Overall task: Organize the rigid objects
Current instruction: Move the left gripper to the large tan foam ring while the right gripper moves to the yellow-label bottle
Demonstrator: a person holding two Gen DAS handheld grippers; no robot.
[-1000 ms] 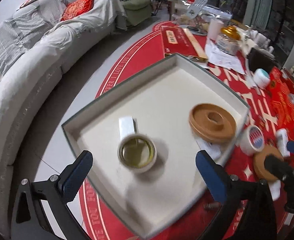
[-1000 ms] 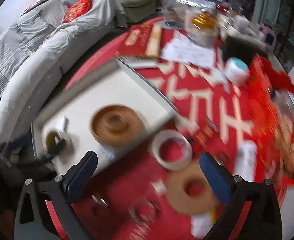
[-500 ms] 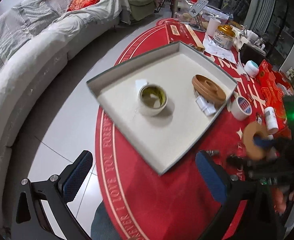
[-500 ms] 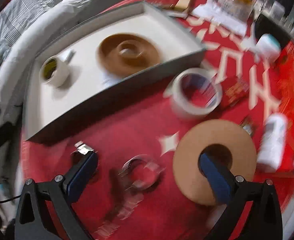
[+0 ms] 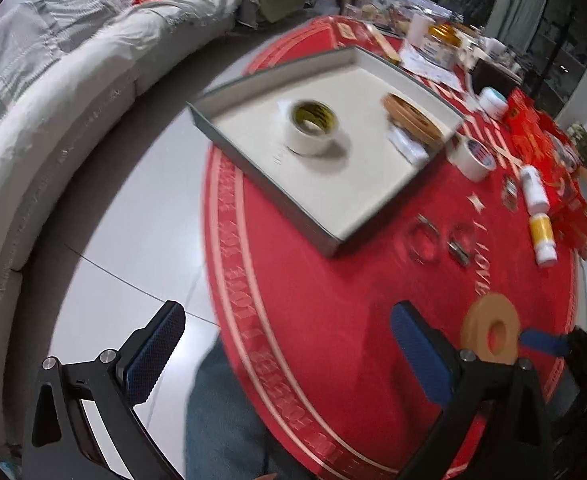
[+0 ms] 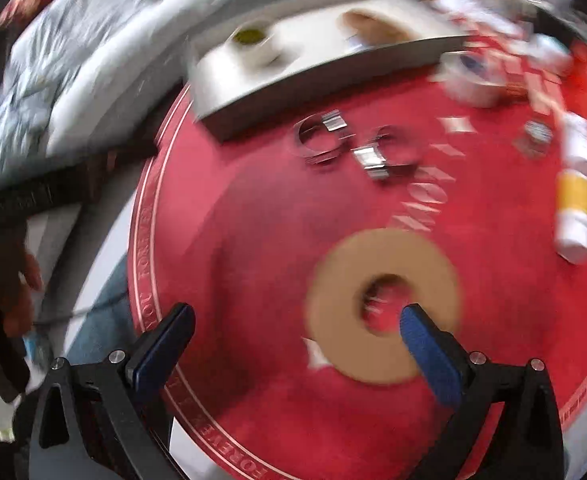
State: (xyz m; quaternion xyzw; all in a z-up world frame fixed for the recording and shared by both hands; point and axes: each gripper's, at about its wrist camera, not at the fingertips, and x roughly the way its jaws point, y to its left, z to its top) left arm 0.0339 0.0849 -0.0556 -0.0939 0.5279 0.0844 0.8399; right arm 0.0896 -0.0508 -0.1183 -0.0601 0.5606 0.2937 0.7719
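Observation:
A grey-walled tray (image 5: 261, 178) (image 6: 253, 100) on the red round table holds a white tape roll (image 5: 311, 128) (image 6: 253, 42) and a flat brown tape disc (image 5: 411, 118) (image 6: 377, 26). A second brown tape ring (image 6: 385, 308) (image 5: 491, 330) lies on the table near the front edge. My right gripper (image 6: 295, 334) is open, its right finger (image 6: 425, 340) reaching into the ring's hole. My left gripper (image 5: 285, 346) is open and empty, over the table's near edge and the floor.
Two metal rings (image 5: 441, 238) (image 6: 349, 148) lie in front of the tray. A white tape roll (image 5: 473, 158), white bottles (image 5: 537, 216) (image 6: 577, 196), jars and red packets crowd the right and back. A grey sofa (image 5: 53, 80) curves on the left.
My left gripper has pulled back from above the tray towards the table's near edge. My right gripper has moved down to the loose brown ring, its right finger now in the hole.

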